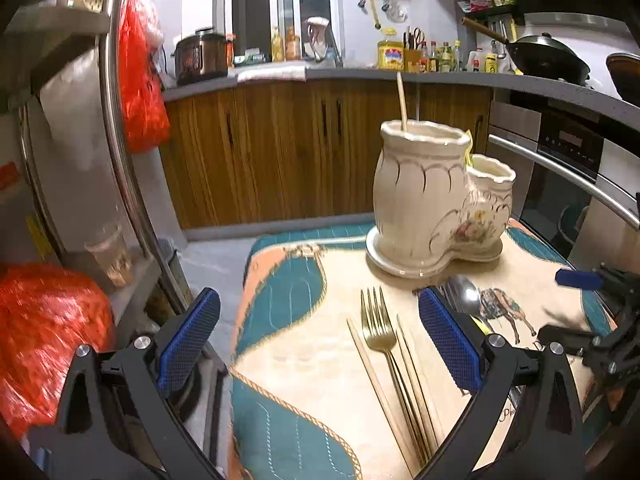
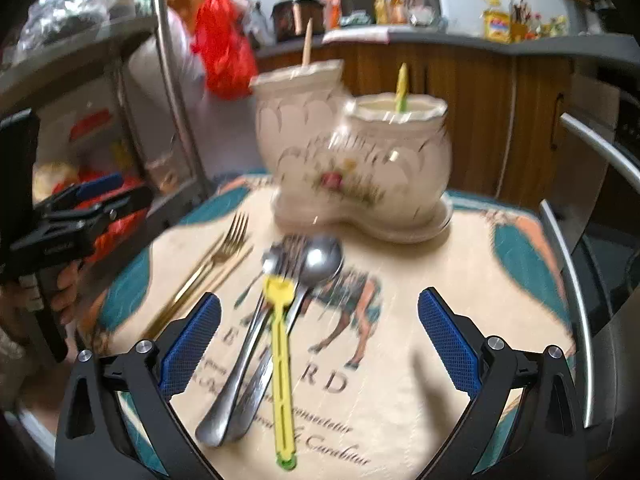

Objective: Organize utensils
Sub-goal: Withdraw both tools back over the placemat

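Note:
A cream ceramic two-pot utensil holder (image 1: 436, 200) (image 2: 352, 160) stands at the back of a cloth-covered table (image 1: 304, 344). One chopstick (image 1: 401, 102) stands in its tall pot, a yellow utensil (image 2: 401, 88) in the low pot. A gold fork (image 1: 380, 332) (image 2: 216, 260) and chopsticks (image 1: 372, 372) lie between my left gripper's fingers. Steel spoons (image 2: 316, 264) (image 1: 466, 294) and a yellow plastic fork (image 2: 282, 360) lie before my right gripper (image 2: 320, 340). My left gripper (image 1: 320, 332) is open and empty. My right gripper is open and empty too.
A metal rack (image 1: 120, 128) with red bags (image 1: 140, 76) stands left of the table. Wooden cabinets (image 1: 280, 152) and a counter with bottles run behind. An oven with a bar handle (image 1: 560, 172) is at the right.

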`<state>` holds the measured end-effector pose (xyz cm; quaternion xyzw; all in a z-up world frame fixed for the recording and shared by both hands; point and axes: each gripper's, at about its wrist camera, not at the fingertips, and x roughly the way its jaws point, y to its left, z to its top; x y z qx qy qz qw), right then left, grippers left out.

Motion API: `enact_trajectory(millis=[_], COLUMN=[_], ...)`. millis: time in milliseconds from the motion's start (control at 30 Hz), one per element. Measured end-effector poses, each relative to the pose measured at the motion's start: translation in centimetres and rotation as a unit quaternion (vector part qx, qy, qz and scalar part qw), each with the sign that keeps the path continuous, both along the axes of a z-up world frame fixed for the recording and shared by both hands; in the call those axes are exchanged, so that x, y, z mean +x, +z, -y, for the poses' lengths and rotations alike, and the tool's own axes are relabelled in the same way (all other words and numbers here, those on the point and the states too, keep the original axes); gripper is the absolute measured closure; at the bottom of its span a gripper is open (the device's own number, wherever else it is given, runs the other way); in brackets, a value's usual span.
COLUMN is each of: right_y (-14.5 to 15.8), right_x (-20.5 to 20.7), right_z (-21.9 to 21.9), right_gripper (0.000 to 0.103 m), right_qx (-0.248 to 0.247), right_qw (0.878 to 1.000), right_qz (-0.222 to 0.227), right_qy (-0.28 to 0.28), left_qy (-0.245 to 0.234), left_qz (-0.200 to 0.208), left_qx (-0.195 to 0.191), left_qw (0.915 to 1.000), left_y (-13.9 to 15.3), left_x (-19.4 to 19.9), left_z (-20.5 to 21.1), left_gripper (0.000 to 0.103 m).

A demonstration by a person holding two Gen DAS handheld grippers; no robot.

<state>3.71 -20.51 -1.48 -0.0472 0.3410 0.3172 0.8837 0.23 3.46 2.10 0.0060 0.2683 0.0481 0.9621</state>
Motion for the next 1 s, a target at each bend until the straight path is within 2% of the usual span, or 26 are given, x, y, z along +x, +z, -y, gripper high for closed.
enact_trajectory(millis=[167, 233, 300, 400, 467, 567, 733, 800, 1000], right_y=[-1.0, -1.1, -1.3, -1.6, -1.6, -1.7, -2.1, -2.0, -1.2], right_x=[-0.5, -0.6, -0.7, -0.6, -0.5, -0.3, -0.2, -0.2, -0.1], right_z=[-1.4, -1.8, -2.3, -2.6, -2.7, -2.9, -3.1, -2.9, -1.8], right_gripper=[0.010, 0.018, 0.035, 0.054, 0.063, 0.067, 0.081, 0.092, 0.092], right_qx=[-0.028, -0.033, -0.044, -0.052, -0.052, -0.058, -0.058, -0.054, -0.025], right_qw=[0.999, 0.999, 0.999, 0.998, 0.998, 0.998, 0.997, 0.997, 0.998], right_qz=[-0.010, -0.011, -0.009, -0.012, -0.015, -0.022, -0.039, -0.044, -0.042], right_qy=[0.022, 0.029, 0.030, 0.032, 0.033, 0.034, 0.042, 0.043, 0.032], left_qy=[-0.008, -0.009, -0.008, -0.010, -0.011, -0.013, -0.020, -0.022, -0.029], left_qz=[-0.027, -0.030, -0.030, -0.033, -0.036, -0.035, -0.043, -0.047, -0.055], left_qx=[-0.007, -0.002, 0.004, 0.012, 0.018, 0.026, 0.014, 0.015, 0.015], left_qw=[0.9996, 0.9995, 0.9995, 0.9993, 0.9991, 0.9990, 0.9988, 0.9986, 0.9980], left_y=[-1.0, -1.2, -1.2, -1.4, -1.5, -1.5, -1.7, -1.8, -2.0], left_x=[0.7, 0.8, 0.8, 0.9, 1.0, 1.0, 1.1, 1.2, 1.2], left_z=[0.4, 0.6, 0.8, 1.0, 1.2, 1.4, 1.3, 1.4, 1.4], left_gripper=[0.005, 0.005, 0.005, 0.005, 0.005, 0.005, 0.005, 0.005, 0.005])
